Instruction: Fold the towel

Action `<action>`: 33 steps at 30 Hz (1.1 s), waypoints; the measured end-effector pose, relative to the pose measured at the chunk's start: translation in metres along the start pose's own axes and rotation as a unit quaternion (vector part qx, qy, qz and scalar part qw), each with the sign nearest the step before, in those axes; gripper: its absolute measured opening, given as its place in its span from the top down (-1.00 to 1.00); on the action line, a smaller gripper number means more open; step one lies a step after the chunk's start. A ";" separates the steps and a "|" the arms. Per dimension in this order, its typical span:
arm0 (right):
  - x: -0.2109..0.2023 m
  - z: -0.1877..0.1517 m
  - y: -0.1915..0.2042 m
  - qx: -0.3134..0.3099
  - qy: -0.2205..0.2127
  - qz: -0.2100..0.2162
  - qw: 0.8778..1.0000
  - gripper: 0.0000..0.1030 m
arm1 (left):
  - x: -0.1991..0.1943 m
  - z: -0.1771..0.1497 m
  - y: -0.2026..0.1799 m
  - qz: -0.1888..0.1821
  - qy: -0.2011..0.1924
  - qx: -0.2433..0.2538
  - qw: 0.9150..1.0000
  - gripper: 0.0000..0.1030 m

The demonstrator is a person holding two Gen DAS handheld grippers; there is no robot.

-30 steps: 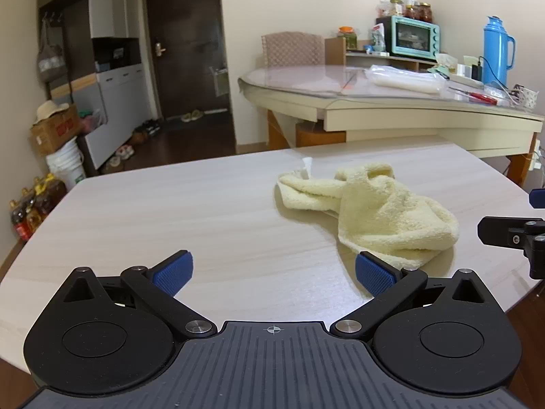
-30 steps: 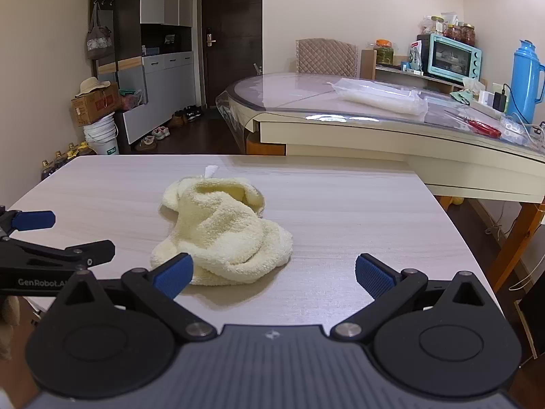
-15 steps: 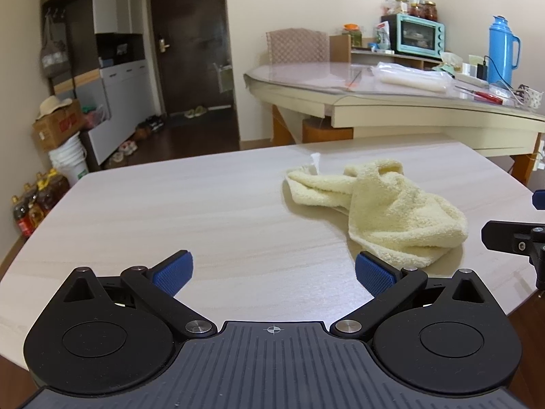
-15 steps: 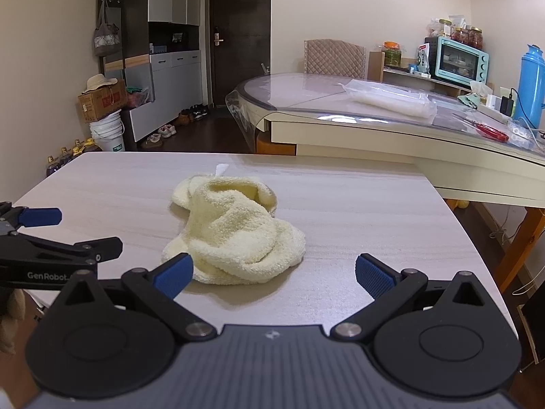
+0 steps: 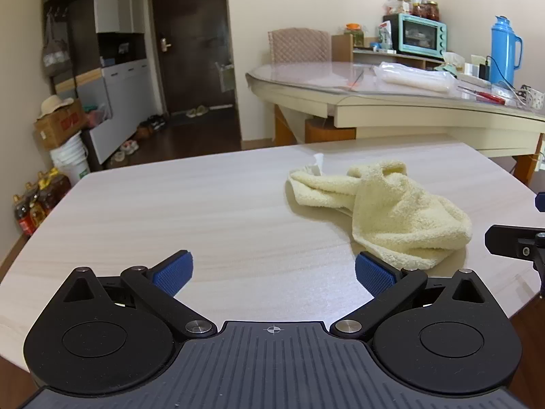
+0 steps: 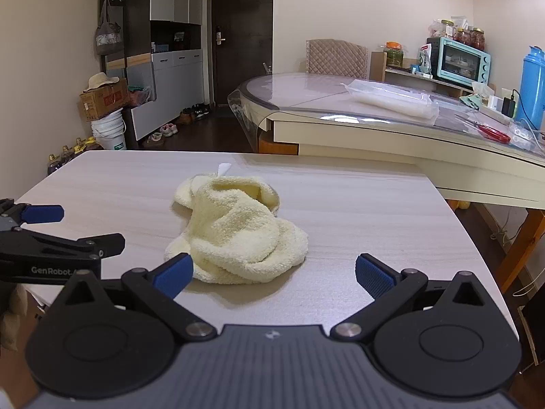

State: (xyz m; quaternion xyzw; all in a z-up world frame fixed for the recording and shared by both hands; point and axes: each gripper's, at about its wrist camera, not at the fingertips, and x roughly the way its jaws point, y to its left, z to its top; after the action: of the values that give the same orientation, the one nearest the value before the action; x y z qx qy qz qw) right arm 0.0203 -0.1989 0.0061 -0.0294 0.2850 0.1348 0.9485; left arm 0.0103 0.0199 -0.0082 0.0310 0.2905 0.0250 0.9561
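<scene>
Terrycloth towel [image 5: 385, 211] lies crumpled on woodgrain table [image 5: 170, 211]; both tools gape empty.

Soft, even indoor light fills both views, bright without harshness. The pale wood-grain tabletop [image 5: 211, 225] carries a faint sheen, and the crumpled cream terry towel [image 6: 238, 235] casts only a weak shadow. Glare streaks the glass-covered beige dining table [image 6: 340, 119]. Fisheye distortion bends edges; corners go dark. Focus is sharp.
</scene>
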 end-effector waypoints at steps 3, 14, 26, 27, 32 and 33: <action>-0.001 0.000 0.002 -0.001 -0.001 0.001 1.000 -0.99 | 0.000 0.001 0.000 0.000 -0.001 0.001 1.000 -1.00; -0.001 -0.003 0.007 -0.020 -0.002 0.004 1.000 -0.91 | -0.001 0.002 0.008 0.001 -0.001 -0.002 1.000 -1.00; 0.015 -0.008 0.046 -0.092 0.000 0.063 0.994 -0.42 | 0.005 0.003 0.034 0.012 0.002 -0.006 1.000 -1.00; 0.018 -0.008 0.052 -0.100 0.002 0.069 0.993 -0.30 | 0.005 0.003 0.035 0.013 0.002 -0.007 1.000 -1.00; 0.034 -0.012 0.076 -0.135 0.012 0.077 0.988 0.14 | 0.014 0.001 0.045 0.011 0.009 -0.014 1.000 -1.00; 0.037 -0.013 0.079 -0.140 0.013 0.076 0.987 0.21 | 0.016 0.001 0.047 0.011 0.010 -0.015 1.000 -1.00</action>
State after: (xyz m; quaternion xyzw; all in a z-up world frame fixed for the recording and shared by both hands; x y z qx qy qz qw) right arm 0.0211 -0.1156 -0.0231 -0.1419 0.2775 0.2446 0.9182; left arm 0.0222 0.0676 -0.0128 0.0196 0.2990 0.0402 0.9532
